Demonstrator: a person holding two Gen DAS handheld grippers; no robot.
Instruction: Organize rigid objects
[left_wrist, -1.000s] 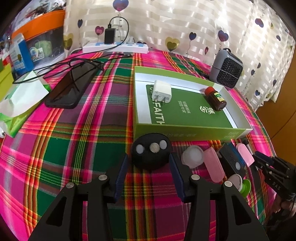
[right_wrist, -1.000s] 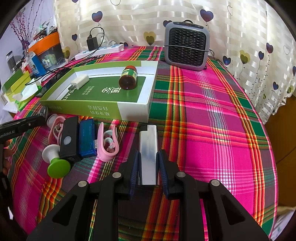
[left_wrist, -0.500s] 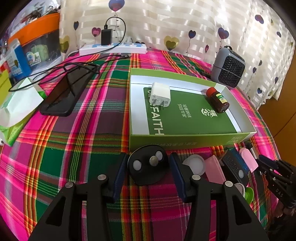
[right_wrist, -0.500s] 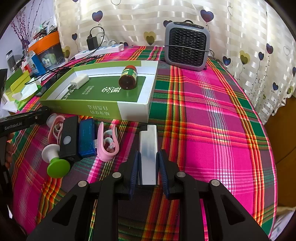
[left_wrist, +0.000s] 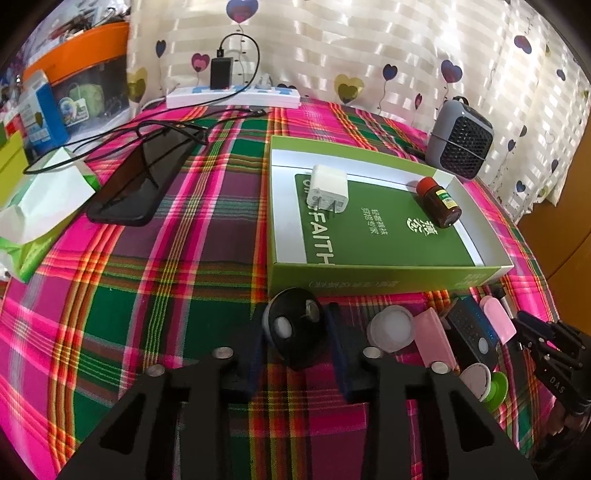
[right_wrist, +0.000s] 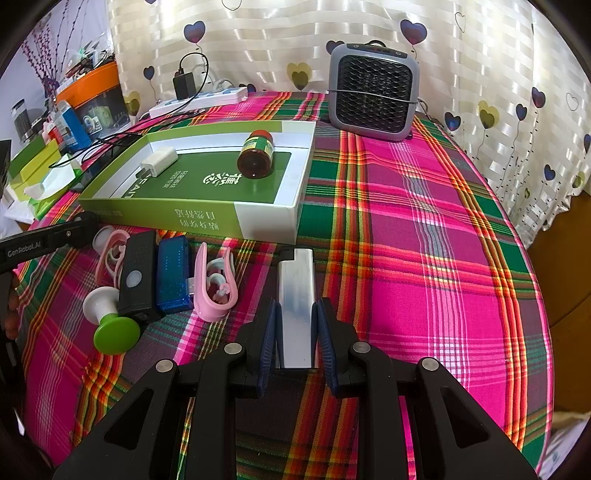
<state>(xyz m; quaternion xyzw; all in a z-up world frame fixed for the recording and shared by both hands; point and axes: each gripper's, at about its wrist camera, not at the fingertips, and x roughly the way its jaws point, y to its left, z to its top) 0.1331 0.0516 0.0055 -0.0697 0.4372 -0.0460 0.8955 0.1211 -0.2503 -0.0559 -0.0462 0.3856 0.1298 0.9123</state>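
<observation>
Inside green box (left_wrist: 388, 275): charger (left_wrist: 329, 188), bottle (left_wrist: 439, 201) done. Beside it, left gripper (left_wrist: 295, 334) clamps black disc (left_wrist: 295, 326); right gripper (right_wrist: 295, 325) clamps silver lighter (right_wrist: 296, 295); several small items remain outside.

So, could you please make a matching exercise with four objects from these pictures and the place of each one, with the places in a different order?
Objects:
1. brown bottle
2. silver lighter
3. black round object
4. power strip

Places:
A. between the fingers of the left gripper
B. at the far edge of the table, by the curtain
C. lying on its side inside the green box
D. between the fingers of the right gripper

Pairs: 1-C, 2-D, 3-A, 4-B
</observation>
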